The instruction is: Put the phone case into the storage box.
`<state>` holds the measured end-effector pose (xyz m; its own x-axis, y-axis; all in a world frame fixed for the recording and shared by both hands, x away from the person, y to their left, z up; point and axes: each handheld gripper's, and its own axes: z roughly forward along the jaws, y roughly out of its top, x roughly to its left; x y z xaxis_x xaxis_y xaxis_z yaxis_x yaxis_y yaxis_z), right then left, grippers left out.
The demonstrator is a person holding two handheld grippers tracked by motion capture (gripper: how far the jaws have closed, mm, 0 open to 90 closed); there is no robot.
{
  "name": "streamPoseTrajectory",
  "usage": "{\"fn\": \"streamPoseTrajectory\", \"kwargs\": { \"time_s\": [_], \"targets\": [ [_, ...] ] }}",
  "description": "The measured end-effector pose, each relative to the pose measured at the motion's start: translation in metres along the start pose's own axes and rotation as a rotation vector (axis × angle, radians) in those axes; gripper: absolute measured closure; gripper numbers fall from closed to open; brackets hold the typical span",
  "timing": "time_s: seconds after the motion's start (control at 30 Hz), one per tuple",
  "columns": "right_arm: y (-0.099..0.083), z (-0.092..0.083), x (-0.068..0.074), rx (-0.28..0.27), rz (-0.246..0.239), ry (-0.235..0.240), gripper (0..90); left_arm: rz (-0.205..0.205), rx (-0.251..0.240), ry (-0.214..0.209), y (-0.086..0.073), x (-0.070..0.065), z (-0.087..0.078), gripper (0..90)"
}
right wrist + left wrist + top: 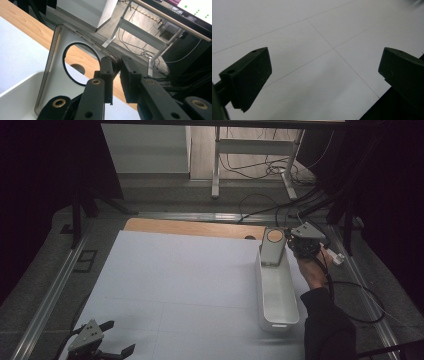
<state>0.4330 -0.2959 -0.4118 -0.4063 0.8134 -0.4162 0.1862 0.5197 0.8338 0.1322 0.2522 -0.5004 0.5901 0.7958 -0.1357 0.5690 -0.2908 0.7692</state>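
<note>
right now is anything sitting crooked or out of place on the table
Yes: the grey lid with a round hole is not flat on the white bin. It leans tilted over the bin's far end, pinched at its edge by the right hand-held gripper. Nothing looks spilled or damaged.

One white rectangular bin (pixel 276 295) sits on the table. One flat grey panel with a single round hole (pixel 273 247) stands at its far end. There are two handheld grippers: the left gripper (pixel 107 340) and the right gripper (pixel 117 80). One white sheet (pixel 175 280) covers the one wooden tabletop (pixel 190 227). One white desk frame (pixel 255 155) stands beyond.
</note>
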Motion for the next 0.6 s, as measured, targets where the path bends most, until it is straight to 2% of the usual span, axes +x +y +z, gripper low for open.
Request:
{"fn": "streamPoseTrajectory", "kwargs": {
  "time_s": [0.27,0.47,0.53,0.6],
  "targets": [
    [-0.008,0.003,0.004,-0.012,0.0,-0.008,80.1,-0.001,0.0,0.001,0.0,0.0,0.0,0.0],
    [-0.011,0.004,0.002,-0.02,0.024,-0.008,78.9,-0.001,0.001,0.001,0.0,0.0,0.0,0.0],
    [-0.011,0.004,0.003,-0.019,0.024,-0.011,77.7,-0.001,0.001,0.001,0.0,0.0,0.0,0.0],
    [-0.01,0.004,0.003,-0.013,0.032,-0.014,71.4,0.0,0.001,0.001,0.0,0.0,0.0,0.0]
  ]
}}
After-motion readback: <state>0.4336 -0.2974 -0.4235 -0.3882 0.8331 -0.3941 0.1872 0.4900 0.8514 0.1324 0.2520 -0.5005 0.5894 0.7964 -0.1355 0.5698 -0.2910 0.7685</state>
